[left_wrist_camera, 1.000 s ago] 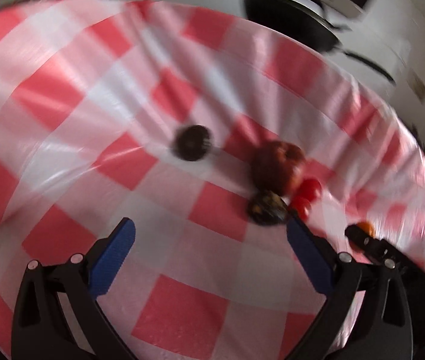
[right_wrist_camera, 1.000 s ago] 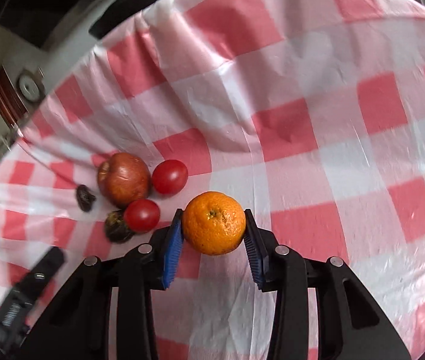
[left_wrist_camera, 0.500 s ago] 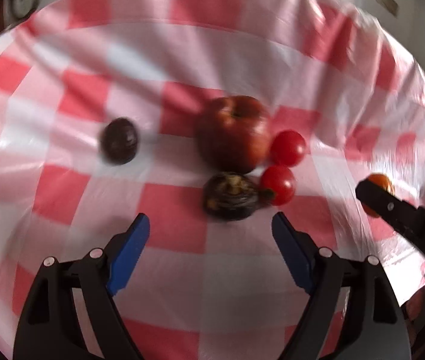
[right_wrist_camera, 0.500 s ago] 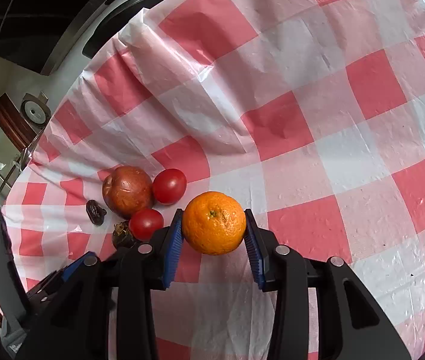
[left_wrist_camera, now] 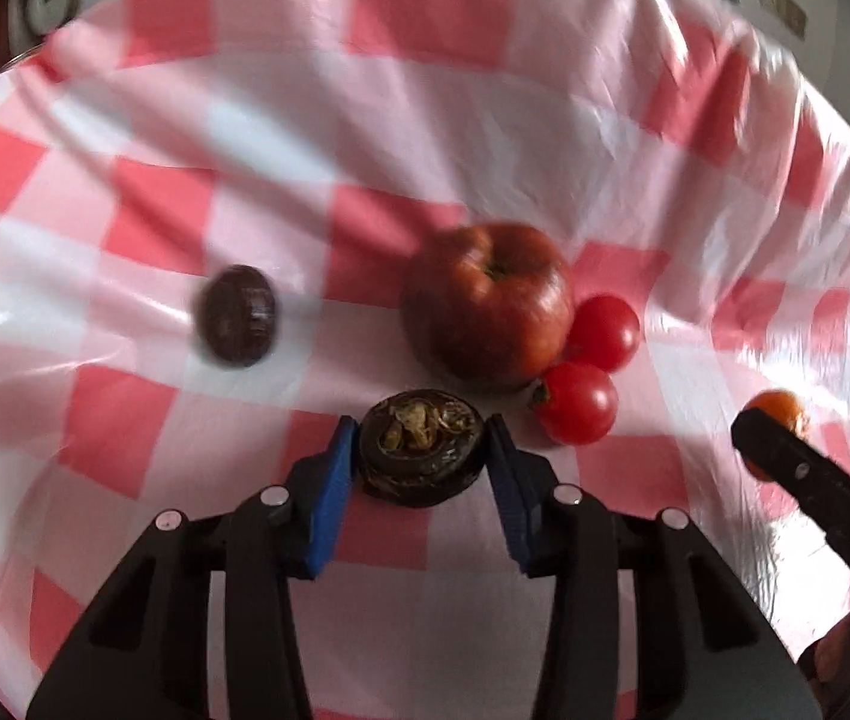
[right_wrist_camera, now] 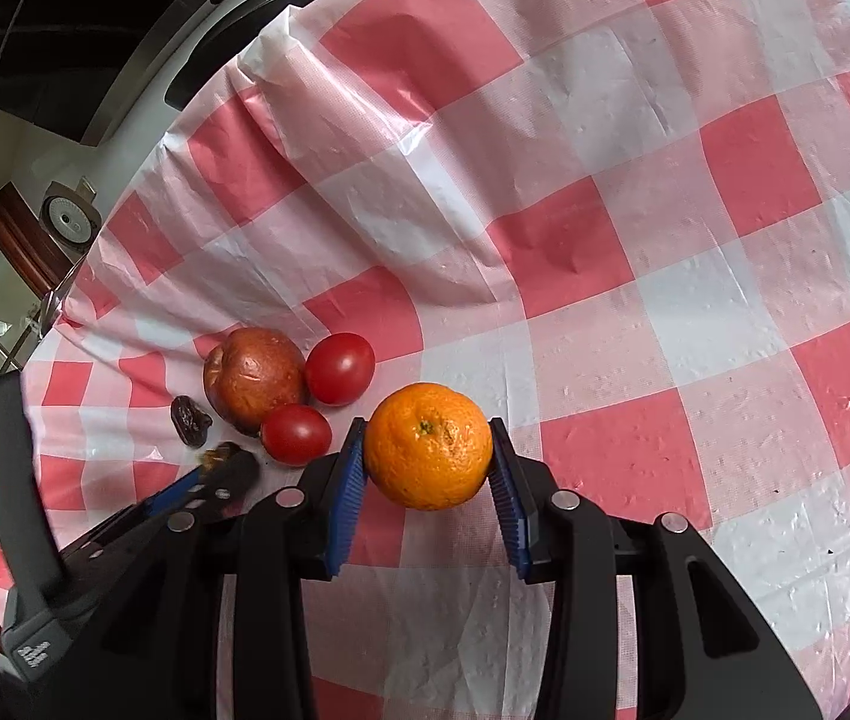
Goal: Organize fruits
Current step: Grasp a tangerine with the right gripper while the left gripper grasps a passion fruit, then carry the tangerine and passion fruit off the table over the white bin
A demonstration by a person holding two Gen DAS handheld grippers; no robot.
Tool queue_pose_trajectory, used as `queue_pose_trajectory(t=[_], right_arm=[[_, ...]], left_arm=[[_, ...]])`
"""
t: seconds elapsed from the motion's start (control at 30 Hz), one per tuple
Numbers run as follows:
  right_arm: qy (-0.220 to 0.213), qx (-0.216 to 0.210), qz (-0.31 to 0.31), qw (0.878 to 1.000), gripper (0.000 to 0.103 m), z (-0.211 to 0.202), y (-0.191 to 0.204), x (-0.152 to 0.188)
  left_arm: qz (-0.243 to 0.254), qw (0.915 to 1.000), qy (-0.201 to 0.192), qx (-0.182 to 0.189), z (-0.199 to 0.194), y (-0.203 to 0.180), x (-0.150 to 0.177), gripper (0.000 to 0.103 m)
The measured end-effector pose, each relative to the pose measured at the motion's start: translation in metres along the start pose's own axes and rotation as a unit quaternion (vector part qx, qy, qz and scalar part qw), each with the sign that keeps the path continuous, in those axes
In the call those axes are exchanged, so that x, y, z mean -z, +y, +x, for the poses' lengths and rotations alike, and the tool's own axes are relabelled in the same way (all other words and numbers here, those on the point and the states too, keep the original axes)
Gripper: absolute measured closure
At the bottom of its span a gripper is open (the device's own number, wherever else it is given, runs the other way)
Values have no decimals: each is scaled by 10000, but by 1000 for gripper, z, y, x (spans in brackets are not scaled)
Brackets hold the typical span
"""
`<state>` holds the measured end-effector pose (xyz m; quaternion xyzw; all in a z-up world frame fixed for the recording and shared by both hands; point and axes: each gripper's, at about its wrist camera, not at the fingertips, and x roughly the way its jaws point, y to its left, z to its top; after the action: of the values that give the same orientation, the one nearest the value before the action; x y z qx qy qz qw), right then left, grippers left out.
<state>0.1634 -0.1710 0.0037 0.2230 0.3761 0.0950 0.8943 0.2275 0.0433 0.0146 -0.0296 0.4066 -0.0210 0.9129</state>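
1. Since the earlier frames the left claw [left_wrist_camera: 422,459] has swung across the checked tablecloth [left_wrist_camera: 484,138] from open desk to the fruit cluster, and its wide-spread blue pads have drawn in around the dark dried fruit [left_wrist_camera: 422,453]. The right claw [right_wrist_camera: 427,450] has kept its place.
2. The left claw's jaws are closing at this moment. The dark dried fruit sits squarely between them, each pad at or just off its flank; I cannot tell whether they press yet.
3. The relation that matters: this fruit lies dead ahead of the left claw, flat on the desk, its broad face up and its width running pad to pad. It sits just in front of the apple [left_wrist_camera: 484,300] and just beside the nearer tomato [left_wrist_camera: 577,402], with the second tomato [left_wrist_camera: 604,333] behind.
4. The right claw is clamped on the orange [right_wrist_camera: 427,447], held off to the right of the cluster, so the left is plainly the nearer one.
5. A wrinkled date [left_wrist_camera: 237,315] lies apart to the left.
6. Judgement: a lift should go up and back, away from the apple.
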Motion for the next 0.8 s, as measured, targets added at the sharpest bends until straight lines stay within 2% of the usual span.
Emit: queue_pose_trajectory(t=[0.1,0.23,0.37,0.57,0.8], right_arm=[[-10,-61,-2,10000,64,0,0,0],[-45,-142,38,9999,64,-1,-2,-1],[-45,-174,66,9998,64,0,-4,-1],[-52,-179,69,9998,64,0,-3,0],[-131,-261,119,9995,64,-3,-5,0]], left_arm=[[-251,9993,-283,32,-15,10,5,60],[-709,9956,-544,277,-29,23,9,60],[-1010,9917,-758,225,-47,32,21,60],[-1376,9864,-868,213,-72,36,42,60],[-1483,9850,-862,201,-108,39,92,60]])
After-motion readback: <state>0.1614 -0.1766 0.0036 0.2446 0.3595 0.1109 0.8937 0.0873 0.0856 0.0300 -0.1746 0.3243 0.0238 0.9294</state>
